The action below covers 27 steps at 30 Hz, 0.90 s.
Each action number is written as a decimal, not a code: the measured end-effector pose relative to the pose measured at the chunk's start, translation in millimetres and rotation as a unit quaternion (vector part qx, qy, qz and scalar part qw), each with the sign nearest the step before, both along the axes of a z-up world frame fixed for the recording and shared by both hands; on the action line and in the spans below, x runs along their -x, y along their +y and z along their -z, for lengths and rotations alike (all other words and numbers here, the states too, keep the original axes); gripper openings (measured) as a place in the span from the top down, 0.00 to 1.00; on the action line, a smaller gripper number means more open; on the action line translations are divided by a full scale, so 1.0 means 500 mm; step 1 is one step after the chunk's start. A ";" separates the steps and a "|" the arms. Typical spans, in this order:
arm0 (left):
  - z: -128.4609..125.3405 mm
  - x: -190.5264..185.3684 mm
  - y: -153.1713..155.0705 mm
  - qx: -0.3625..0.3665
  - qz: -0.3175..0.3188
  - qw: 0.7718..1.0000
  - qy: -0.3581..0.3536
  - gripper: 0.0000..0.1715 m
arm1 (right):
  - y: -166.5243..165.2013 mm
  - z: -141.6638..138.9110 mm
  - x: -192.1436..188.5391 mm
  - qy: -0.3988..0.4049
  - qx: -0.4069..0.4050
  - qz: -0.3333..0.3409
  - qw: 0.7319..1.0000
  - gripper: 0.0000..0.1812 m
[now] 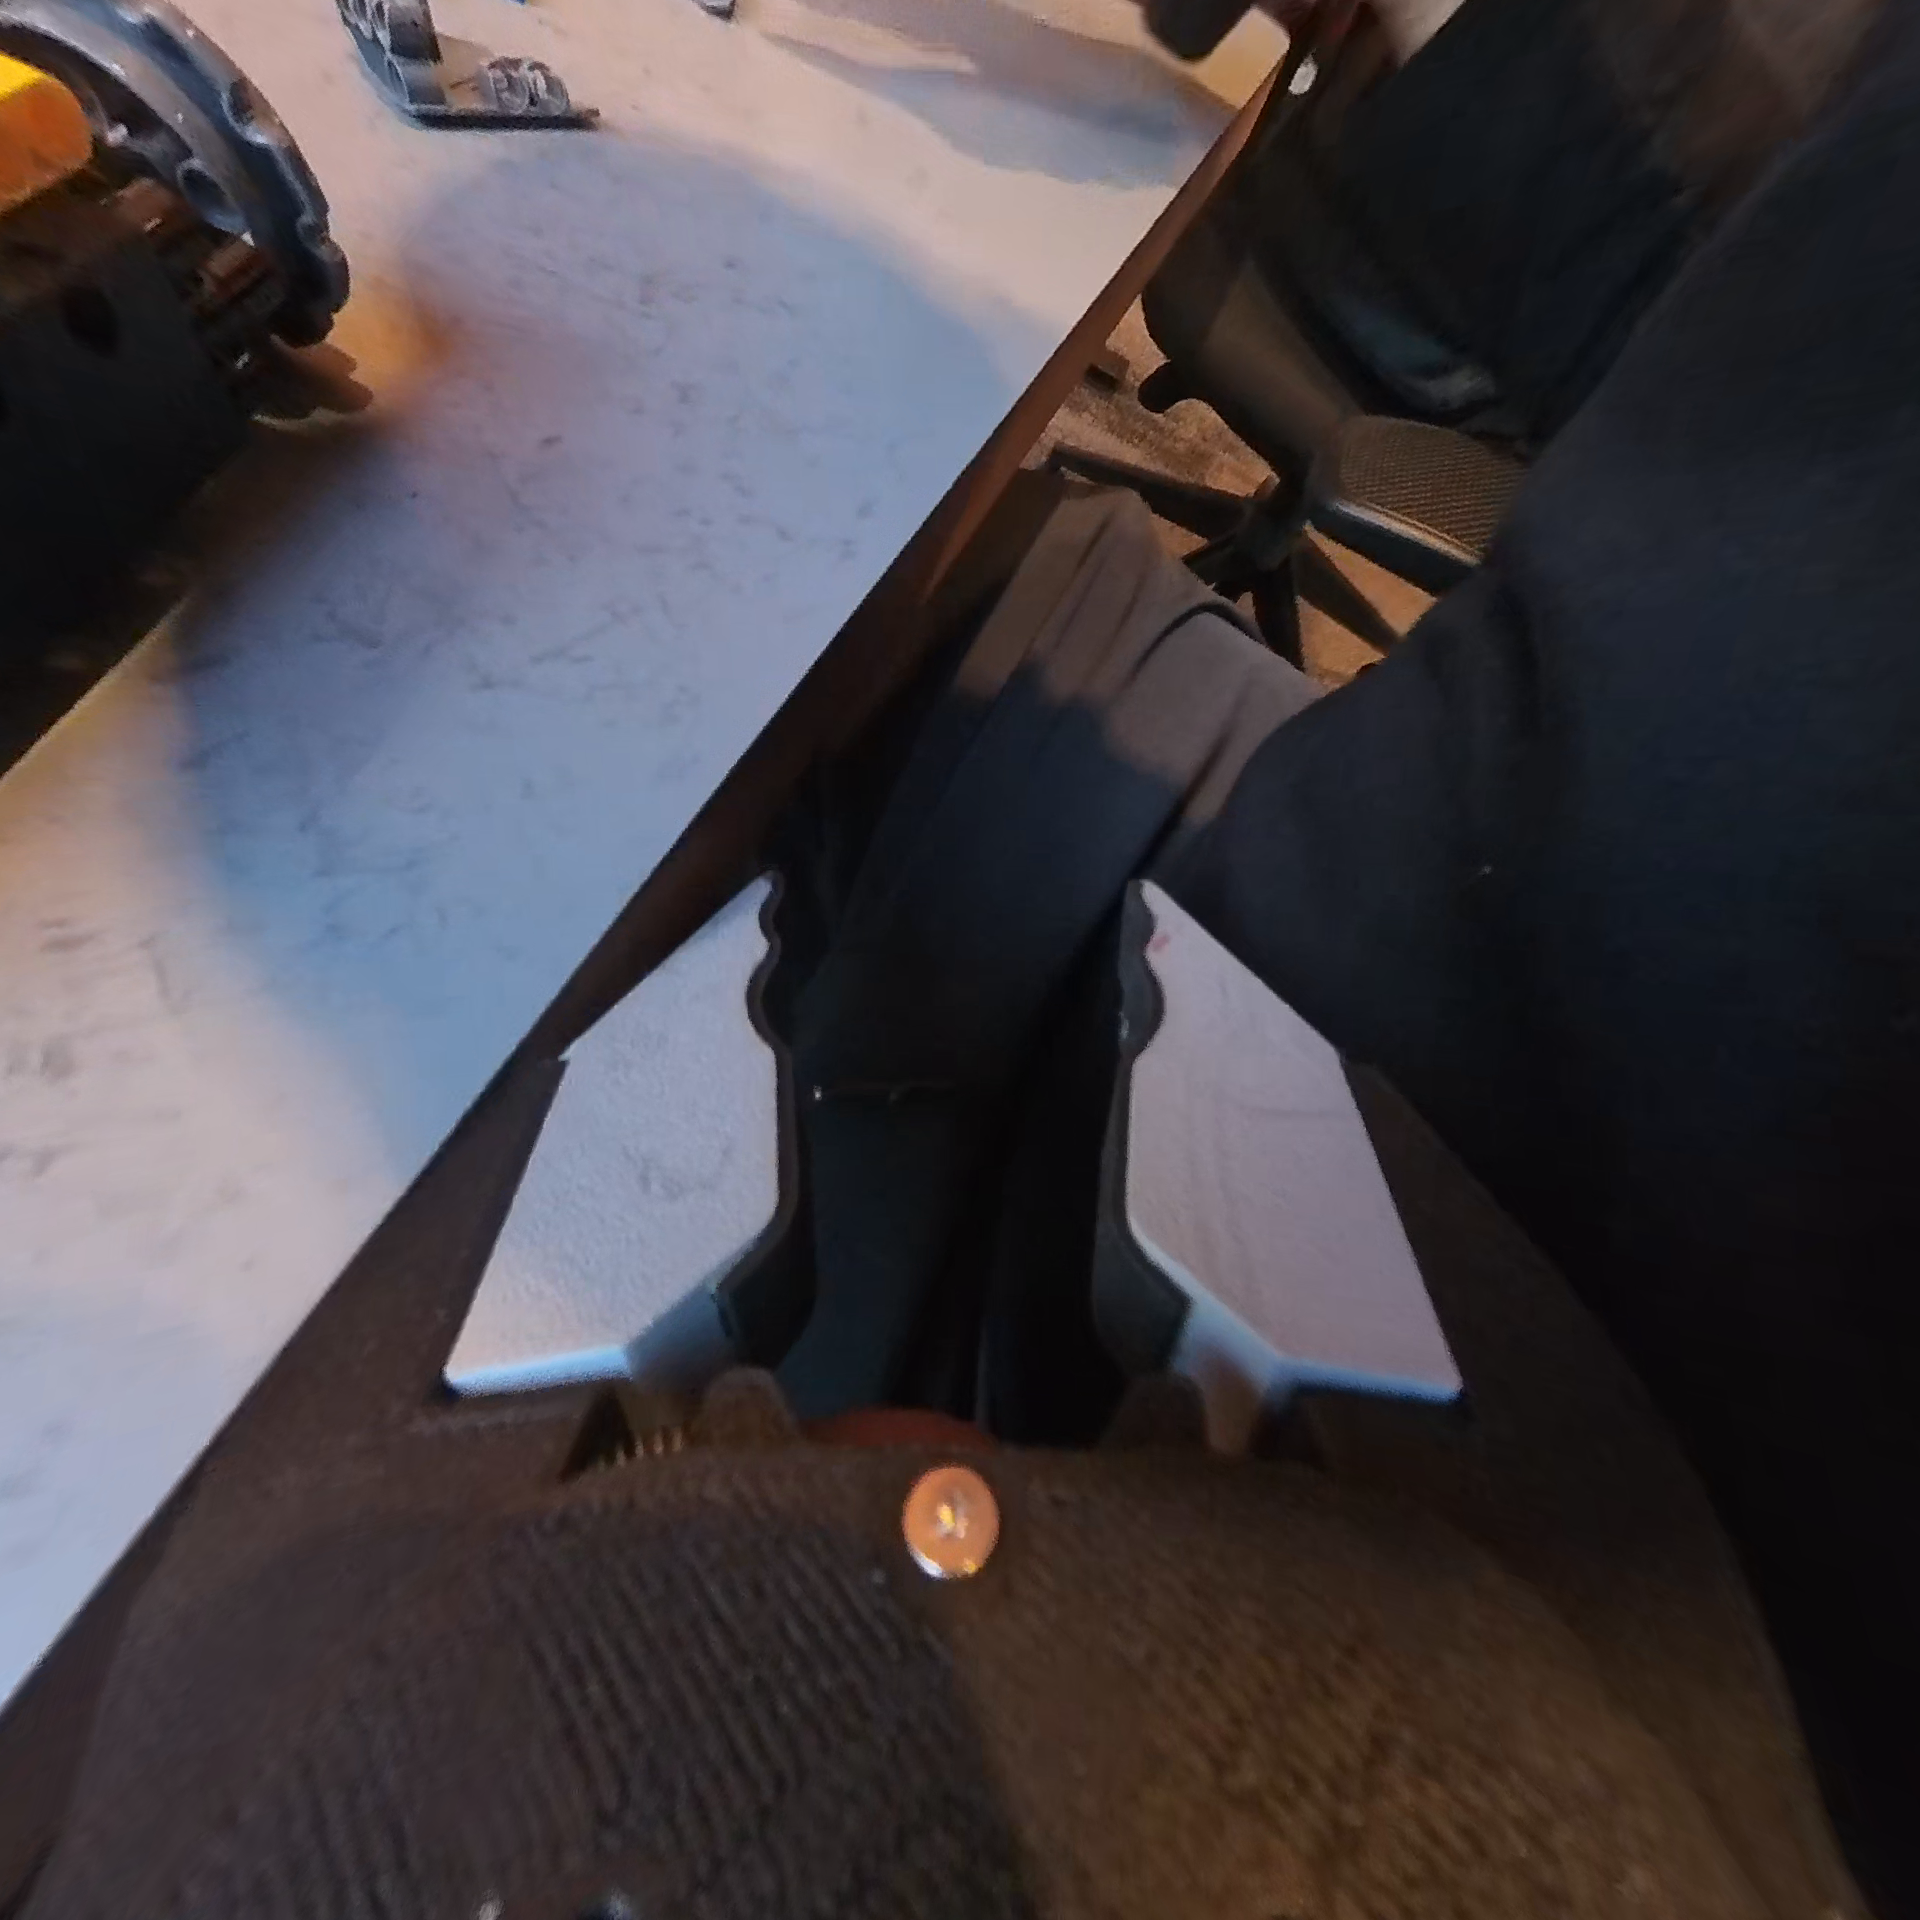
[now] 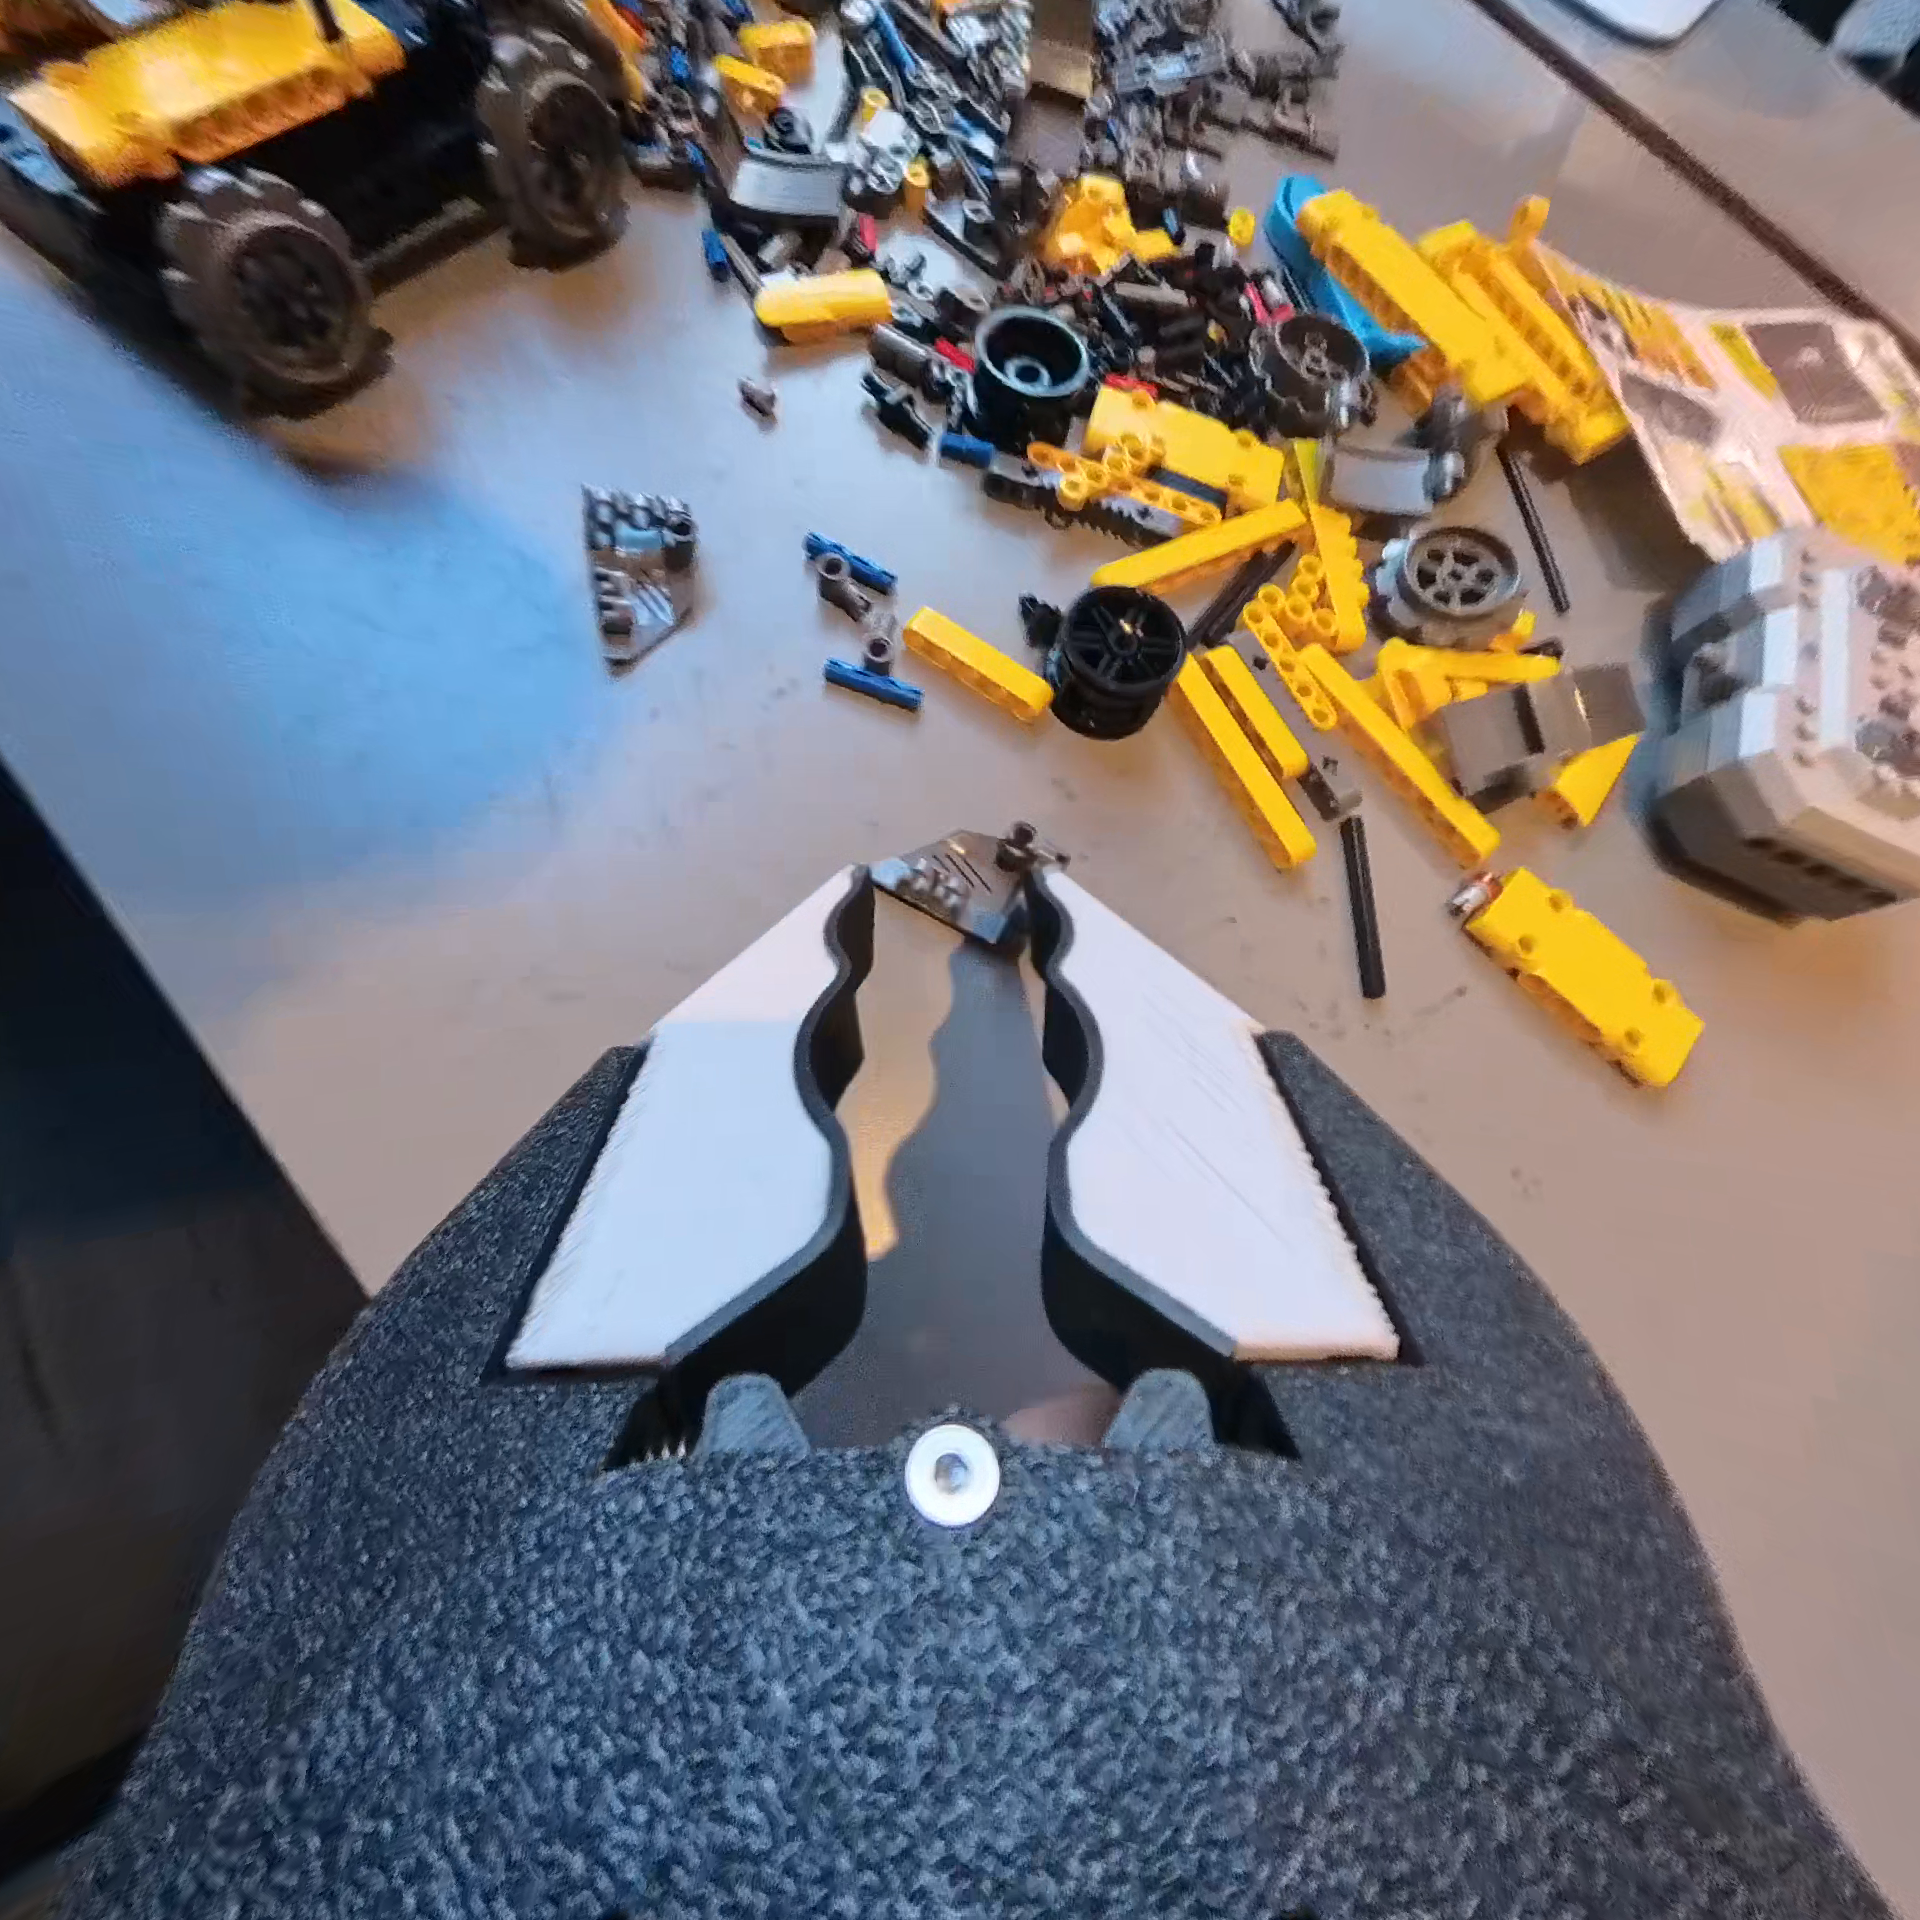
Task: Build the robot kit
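Note:
My right gripper is shut on a small black angled panel piece with a pin at its tip, and holds it just above the grey table. A similar dark panel piece lies on the table ahead to the left. My left gripper is open and empty. It hangs over the table's dark edge and points toward a person's dark trousers. The wheel of a yellow and black brick-built car shows at the upper left of the left wrist view.
The yellow and black car stands at the far left. A spread of loose yellow, black and blue pieces fills the middle and right, with a black wheel hub, a grey block and a printed sheet. An office chair stands beyond the table edge. Some 25 cm of space lies between my two pairs of fingers. To reach the black wheel hub in a straight line is about 6 cm for my right fingers, about 30 cm for my left.

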<state>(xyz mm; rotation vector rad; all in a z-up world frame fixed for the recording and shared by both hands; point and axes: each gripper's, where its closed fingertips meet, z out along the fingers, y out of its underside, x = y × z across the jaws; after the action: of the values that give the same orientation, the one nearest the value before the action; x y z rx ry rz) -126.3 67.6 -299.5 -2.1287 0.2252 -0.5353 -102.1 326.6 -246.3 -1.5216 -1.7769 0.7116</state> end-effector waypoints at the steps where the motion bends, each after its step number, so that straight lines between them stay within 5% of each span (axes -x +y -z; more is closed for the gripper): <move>1: 0.003 0.001 -0.001 0.003 -0.002 1.000 -0.001 0.64 | -0.007 -0.007 -0.002 -0.002 -0.001 -0.009 1.000 0.85; 8: 0.013 -0.001 0.003 0.008 0.006 1.000 0.010 0.64 | 0.046 0.032 -0.036 -0.201 -0.031 -0.016 0.979 0.71; 15: 0.020 -0.002 0.002 0.002 0.003 1.000 0.002 0.64 | 0.041 0.049 -0.007 -0.248 -0.038 -0.042 0.967 0.65; 22: -0.002 0.007 0.000 -0.014 0.000 1.000 -0.010 0.64 | -0.002 -0.018 0.018 -0.147 0.041 -0.019 0.988 0.66; 27: -0.026 0.007 -0.012 -0.031 -0.002 1.000 0.002 0.64 | -0.007 -0.027 0.058 -0.027 0.090 0.082 0.992 0.67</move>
<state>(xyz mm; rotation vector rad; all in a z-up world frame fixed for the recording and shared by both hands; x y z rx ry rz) -130.0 61.8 -286.6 -2.0695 0.2355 -0.5156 -131.2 323.3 -232.6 -1.8002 -1.6376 0.7721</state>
